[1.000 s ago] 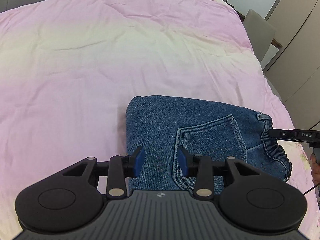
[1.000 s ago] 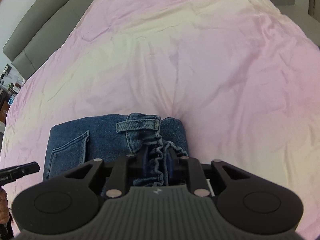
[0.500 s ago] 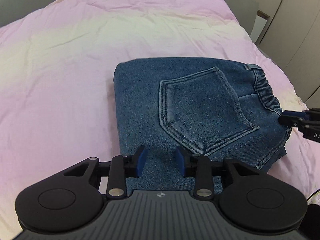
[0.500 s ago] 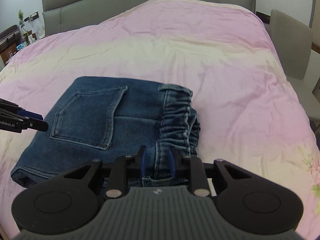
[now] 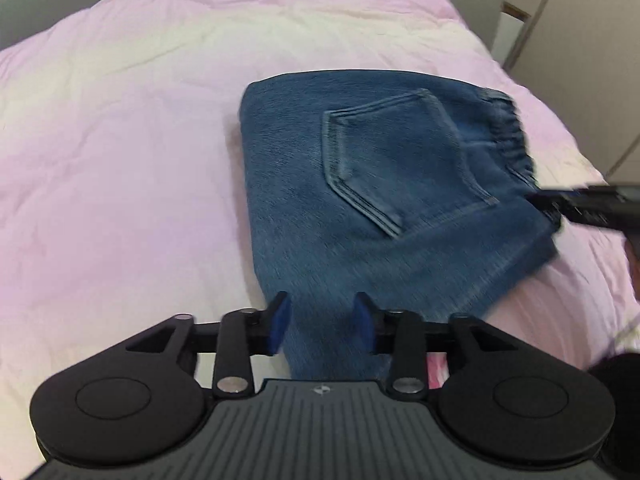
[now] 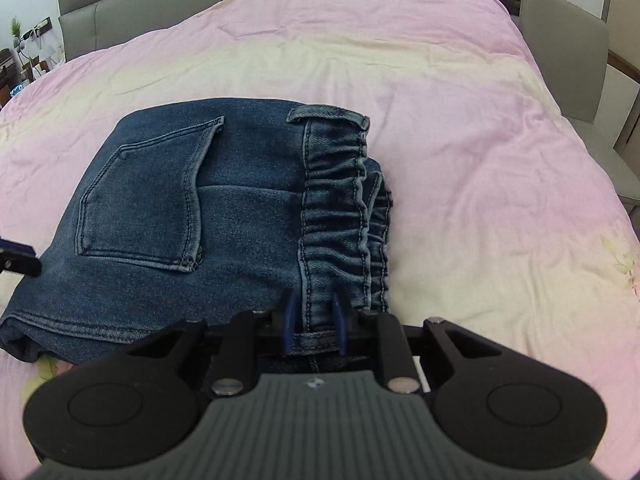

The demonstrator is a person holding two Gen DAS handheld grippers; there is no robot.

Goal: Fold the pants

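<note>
Blue denim pants (image 5: 380,200) lie folded in a compact stack on the pink bedcover (image 5: 120,140), back pocket up and elastic waistband to the right. My left gripper (image 5: 321,322) is at the stack's near left corner. Its jaws are opening, and the denim edge lies between the blue pads without being pinched. In the right wrist view the pants (image 6: 240,208) fill the middle. My right gripper (image 6: 314,316) is shut on the gathered waistband (image 6: 340,208) at its near end. The right gripper (image 5: 588,204) also shows at the pants' right edge in the left wrist view.
The bedcover (image 6: 480,160) spreads wide around the pants on all sides. A grey headboard (image 6: 200,8) runs along the far end. A grey chair (image 6: 560,60) and wardrobe doors (image 5: 580,60) stand beyond the bed's right side.
Both cameras have swung round and drawn back, so the whole folded stack now shows. The left jaws have spread wider. The right jaws have narrowed on the waistband.
</note>
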